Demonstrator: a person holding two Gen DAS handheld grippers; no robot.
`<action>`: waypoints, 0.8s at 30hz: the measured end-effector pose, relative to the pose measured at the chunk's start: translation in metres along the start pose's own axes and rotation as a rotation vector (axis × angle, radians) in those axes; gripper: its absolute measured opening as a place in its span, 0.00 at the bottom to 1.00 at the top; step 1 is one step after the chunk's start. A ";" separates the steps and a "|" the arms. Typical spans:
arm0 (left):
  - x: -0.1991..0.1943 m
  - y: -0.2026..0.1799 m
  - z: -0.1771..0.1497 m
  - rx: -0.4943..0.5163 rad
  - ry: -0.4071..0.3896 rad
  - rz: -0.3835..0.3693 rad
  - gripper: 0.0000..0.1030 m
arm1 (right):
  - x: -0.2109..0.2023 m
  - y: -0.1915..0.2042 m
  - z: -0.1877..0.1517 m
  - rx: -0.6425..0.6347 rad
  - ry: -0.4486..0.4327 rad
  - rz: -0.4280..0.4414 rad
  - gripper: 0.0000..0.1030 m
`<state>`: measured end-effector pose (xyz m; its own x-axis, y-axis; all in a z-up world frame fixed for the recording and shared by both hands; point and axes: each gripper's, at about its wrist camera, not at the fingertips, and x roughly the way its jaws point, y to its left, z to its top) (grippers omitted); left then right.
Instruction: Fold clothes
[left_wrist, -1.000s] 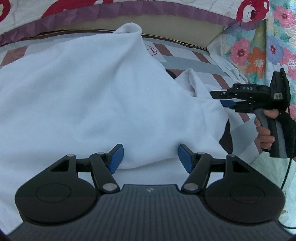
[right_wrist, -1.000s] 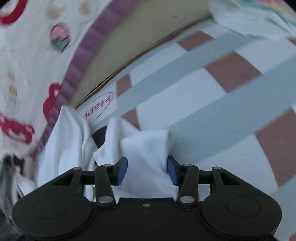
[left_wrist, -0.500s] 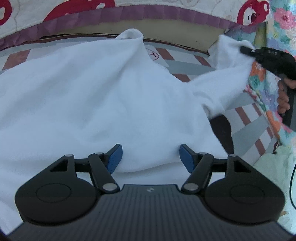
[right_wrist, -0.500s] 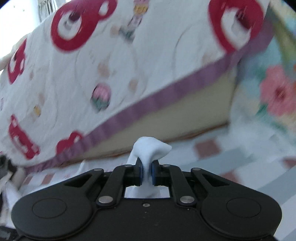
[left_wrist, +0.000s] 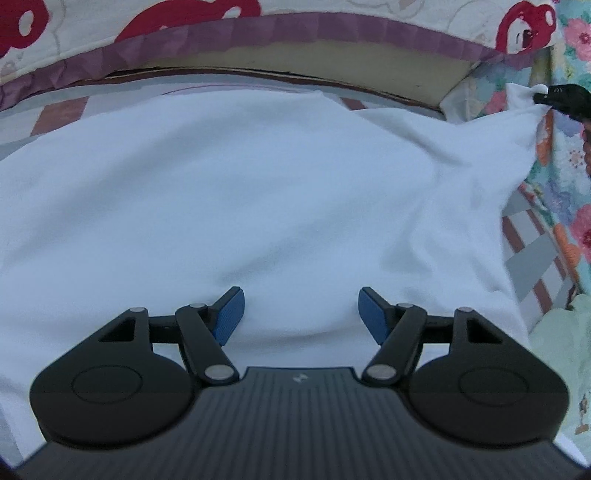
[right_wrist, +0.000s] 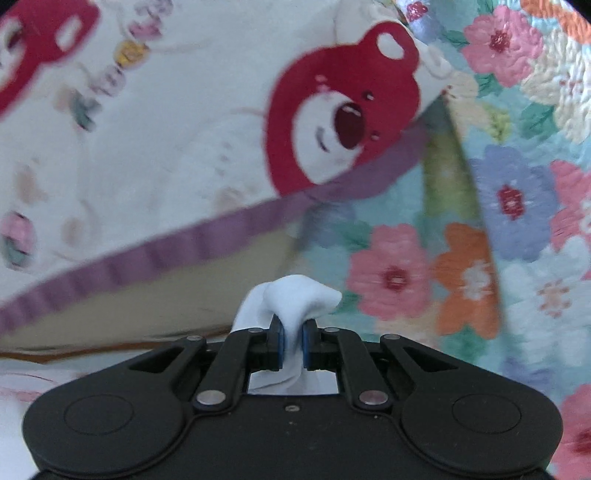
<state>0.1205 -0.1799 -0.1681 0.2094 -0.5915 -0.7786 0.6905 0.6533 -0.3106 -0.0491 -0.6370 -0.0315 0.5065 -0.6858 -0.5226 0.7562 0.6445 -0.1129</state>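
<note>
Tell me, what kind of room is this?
Probably a bedroom or other room at home: a bear-print quilt with a purple border, a floral quilt beside it, and a white garment spread on a checked sheet.

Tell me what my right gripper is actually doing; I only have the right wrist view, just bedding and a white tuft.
Observer: The right gripper is shut on a corner of the white garment; the left wrist view shows that corner lifted toward the floral quilt.
Operator: Report the left gripper.
Observer: The left gripper is open, its blue pads apart over the garment's near part, gripping nothing.
Operator: Describe the rest of the garment.
Observer: It lies spread wide over the striped mat, with soft wrinkles running toward the raised corner.
</note>
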 end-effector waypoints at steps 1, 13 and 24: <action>0.001 0.002 -0.001 -0.001 0.004 0.005 0.66 | 0.007 0.001 0.001 -0.009 0.021 -0.035 0.10; 0.011 -0.039 0.046 0.173 -0.043 -0.056 0.66 | 0.085 -0.026 -0.003 0.344 0.361 -0.027 0.12; 0.026 -0.084 0.056 0.168 -0.116 -0.149 0.67 | 0.018 0.006 -0.004 0.066 0.172 0.054 0.12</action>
<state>0.1066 -0.2765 -0.1317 0.1677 -0.7319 -0.6604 0.8231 0.4726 -0.3148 -0.0373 -0.6442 -0.0452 0.4727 -0.5794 -0.6639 0.7584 0.6511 -0.0282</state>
